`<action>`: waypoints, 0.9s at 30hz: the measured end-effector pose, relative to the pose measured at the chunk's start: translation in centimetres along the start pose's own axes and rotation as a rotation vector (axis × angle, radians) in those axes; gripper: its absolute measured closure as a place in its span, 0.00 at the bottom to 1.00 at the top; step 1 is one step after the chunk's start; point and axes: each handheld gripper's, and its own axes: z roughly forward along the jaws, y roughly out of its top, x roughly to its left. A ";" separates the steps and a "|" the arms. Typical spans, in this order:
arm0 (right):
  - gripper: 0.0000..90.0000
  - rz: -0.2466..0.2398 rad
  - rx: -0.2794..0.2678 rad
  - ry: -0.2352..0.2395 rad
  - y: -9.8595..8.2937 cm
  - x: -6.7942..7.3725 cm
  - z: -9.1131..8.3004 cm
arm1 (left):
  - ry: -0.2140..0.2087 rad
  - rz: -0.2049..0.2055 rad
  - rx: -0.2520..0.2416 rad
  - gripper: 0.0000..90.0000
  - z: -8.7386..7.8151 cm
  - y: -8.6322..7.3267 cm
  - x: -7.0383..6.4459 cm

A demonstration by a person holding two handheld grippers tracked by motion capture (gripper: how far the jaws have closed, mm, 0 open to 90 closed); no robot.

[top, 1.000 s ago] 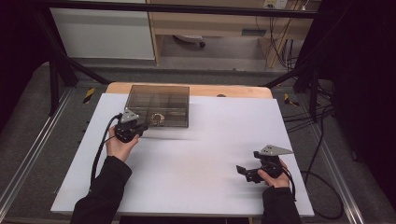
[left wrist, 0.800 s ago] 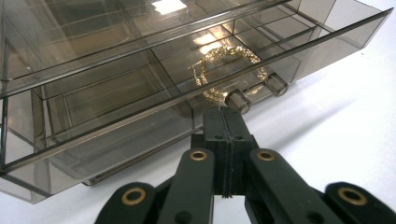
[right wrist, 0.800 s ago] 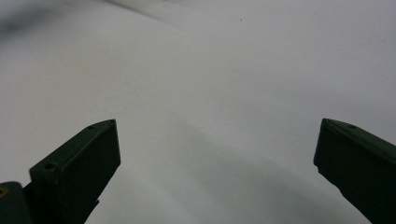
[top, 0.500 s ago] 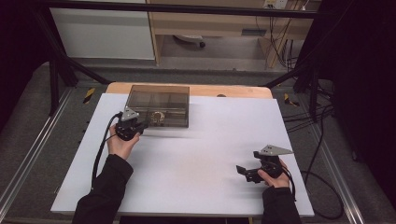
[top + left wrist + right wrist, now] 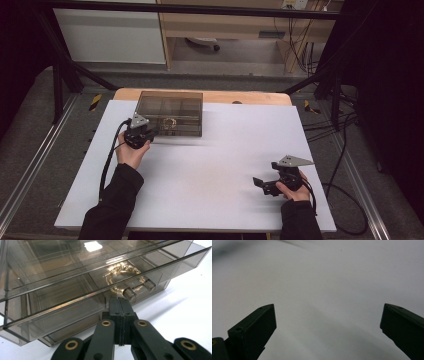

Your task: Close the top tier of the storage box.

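Drawers of smoked plastic make up the small box at the table's far edge, left of centre. Its lower drawer, slightly out, shows a gold chain above. The left gripper, clenched on nothing, sits just before the drawer's clear knob, while the right gripper rests released near the right front corner.

The left gripper pointed at a smoky transparent drawer box on the white tabletop — jaws pressed flat together, tips right at a clear drawer knob. Behind the drawer front lay a gold chain, coiled in a loop.
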 end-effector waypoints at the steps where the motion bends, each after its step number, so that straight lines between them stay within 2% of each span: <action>1: 0.01 0.000 0.000 0.000 0.0 0.0 0.0 | 0.002 0.001 0.000 0.99 0.0 0.0 0.0; 27: 0.01 0.003 -0.004 -0.001 0.0 0.0 -0.1 | 0.024 0.006 -0.025 0.99 1.2 0.7 0.2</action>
